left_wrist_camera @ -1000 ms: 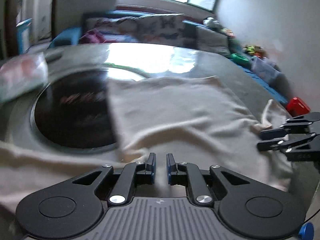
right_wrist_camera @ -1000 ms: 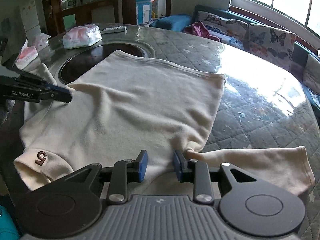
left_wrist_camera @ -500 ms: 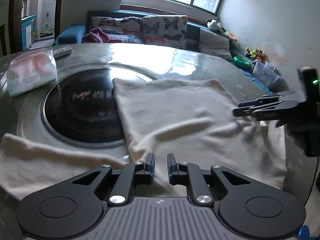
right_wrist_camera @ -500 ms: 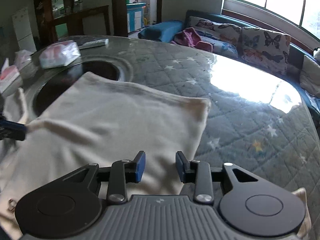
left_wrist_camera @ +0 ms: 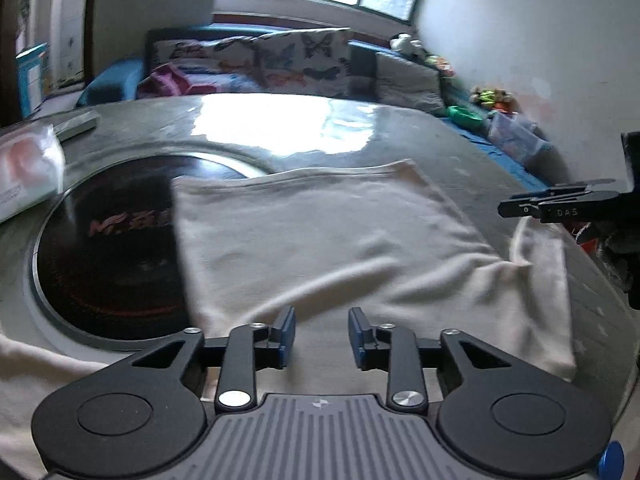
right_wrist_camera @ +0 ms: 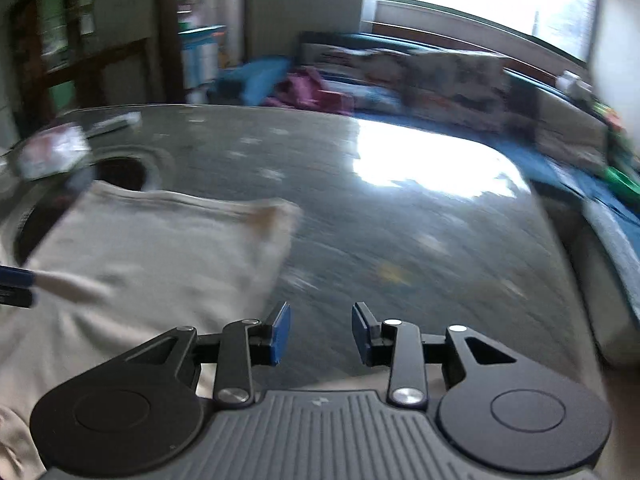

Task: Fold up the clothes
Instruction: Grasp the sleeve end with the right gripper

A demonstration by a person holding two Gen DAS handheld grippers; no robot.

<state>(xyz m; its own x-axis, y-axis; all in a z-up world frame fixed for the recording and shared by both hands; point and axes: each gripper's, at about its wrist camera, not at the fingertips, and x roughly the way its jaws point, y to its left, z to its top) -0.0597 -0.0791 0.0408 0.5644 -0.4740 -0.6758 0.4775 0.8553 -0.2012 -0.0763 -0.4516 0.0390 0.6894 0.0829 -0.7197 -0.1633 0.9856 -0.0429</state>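
A cream long-sleeved shirt (left_wrist_camera: 320,236) lies spread flat on the round grey table (left_wrist_camera: 400,128). My left gripper (left_wrist_camera: 322,334) is open and empty, just above the shirt's near edge. One sleeve (left_wrist_camera: 540,264) lies at the right, under my right gripper (left_wrist_camera: 524,209), seen side-on there. In the right wrist view the shirt (right_wrist_camera: 160,248) lies to the left and my right gripper (right_wrist_camera: 320,334) is open and empty above bare table. The left gripper's fingertips (right_wrist_camera: 18,286) show at the left edge, over the cloth.
A dark round hotplate (left_wrist_camera: 104,248) is set into the table, partly under the shirt. A tissue pack (left_wrist_camera: 24,168) and a remote (left_wrist_camera: 76,124) lie at the far left. A sofa with butterfly cushions (left_wrist_camera: 280,64) stands behind the table.
Both grippers have opened wider. The right gripper has let go of the sleeve, risen and swung right, off the shirt. The left gripper has stayed at the shirt's near edge.
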